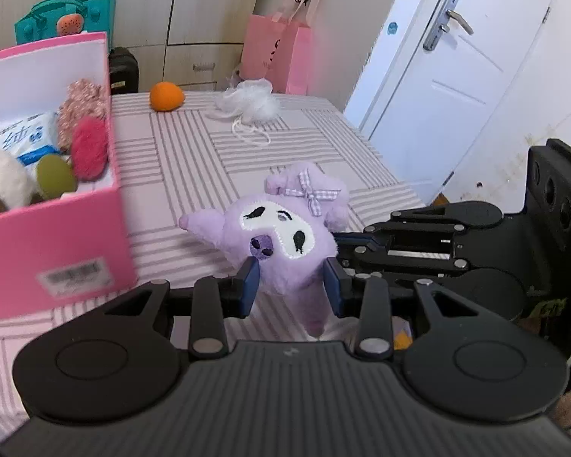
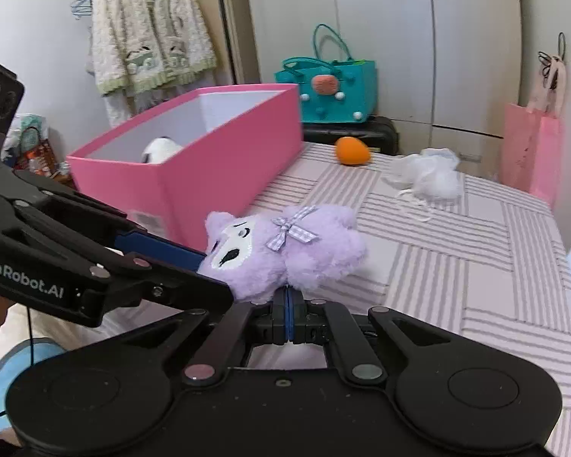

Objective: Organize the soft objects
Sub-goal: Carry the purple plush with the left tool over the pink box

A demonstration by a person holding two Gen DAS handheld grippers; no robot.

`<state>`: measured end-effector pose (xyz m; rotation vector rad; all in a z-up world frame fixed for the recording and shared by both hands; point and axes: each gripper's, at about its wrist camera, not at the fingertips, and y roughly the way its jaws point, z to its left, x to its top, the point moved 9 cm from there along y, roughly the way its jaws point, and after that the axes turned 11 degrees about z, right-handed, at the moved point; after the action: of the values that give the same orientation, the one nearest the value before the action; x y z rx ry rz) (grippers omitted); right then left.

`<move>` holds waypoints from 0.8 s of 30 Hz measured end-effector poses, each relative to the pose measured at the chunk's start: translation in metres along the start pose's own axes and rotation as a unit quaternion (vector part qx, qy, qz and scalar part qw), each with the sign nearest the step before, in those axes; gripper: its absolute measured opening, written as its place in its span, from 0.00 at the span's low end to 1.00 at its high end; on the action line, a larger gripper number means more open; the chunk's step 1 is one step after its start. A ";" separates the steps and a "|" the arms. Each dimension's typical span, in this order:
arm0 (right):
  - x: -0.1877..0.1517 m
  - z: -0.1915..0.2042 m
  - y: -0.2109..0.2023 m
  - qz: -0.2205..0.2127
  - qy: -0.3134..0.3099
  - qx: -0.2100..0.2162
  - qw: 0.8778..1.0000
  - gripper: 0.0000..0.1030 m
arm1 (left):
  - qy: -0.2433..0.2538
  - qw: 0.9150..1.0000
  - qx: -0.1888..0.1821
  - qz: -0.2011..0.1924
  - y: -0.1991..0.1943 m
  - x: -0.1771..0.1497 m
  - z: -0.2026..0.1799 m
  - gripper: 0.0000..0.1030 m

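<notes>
Both tongs are on the same item. Left gripper (image 1: 291, 285) is clamped across the lower body of the purple plush (image 1: 281, 236), blue pads pressing its sides. Right gripper (image 2: 288, 318) has its pads fully together, pinching a fold of fur on the plush's underside (image 2: 285, 255).

Plush hangs just clear of the striped bed (image 2: 476, 266), near its front-left part, long axis running roughly between the 2 tongs, face toward the left gripper.

Key relation: the pink box (image 2: 224, 160) sits just beyond and left of the plush, open top higher than the toy, so my read is lift, then carry left over the near wall. Left gripper is nearer the box.

Further back: orange ball (image 2: 352, 150) and white mesh puff (image 2: 430, 175) near the far edge, both loose.

Hidden: plush's legs behind the gripper bodies; most of the box floor in the right view.
</notes>
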<state>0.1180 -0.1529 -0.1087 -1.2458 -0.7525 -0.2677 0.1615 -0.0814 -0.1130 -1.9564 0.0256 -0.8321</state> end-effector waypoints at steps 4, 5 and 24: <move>-0.003 0.019 -0.006 0.003 -0.013 0.012 1.000 0.05 | -0.004 1.000 0.002 0.009 -0.014 -0.015 0.004 0.35; -0.004 0.024 -0.007 0.004 -0.018 0.015 1.000 0.05 | -0.003 1.000 0.006 0.006 -0.019 -0.019 0.004 0.35; 0.043 0.122 -0.044 -0.045 -0.132 0.087 0.986 0.05 | 0.001 0.996 0.091 -0.024 -0.129 -0.035 0.025 0.35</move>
<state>0.0798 -0.0455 -0.0334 -1.0941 -1.0403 -0.1069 0.1078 0.0186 -0.0372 -1.7907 -0.0933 -0.8393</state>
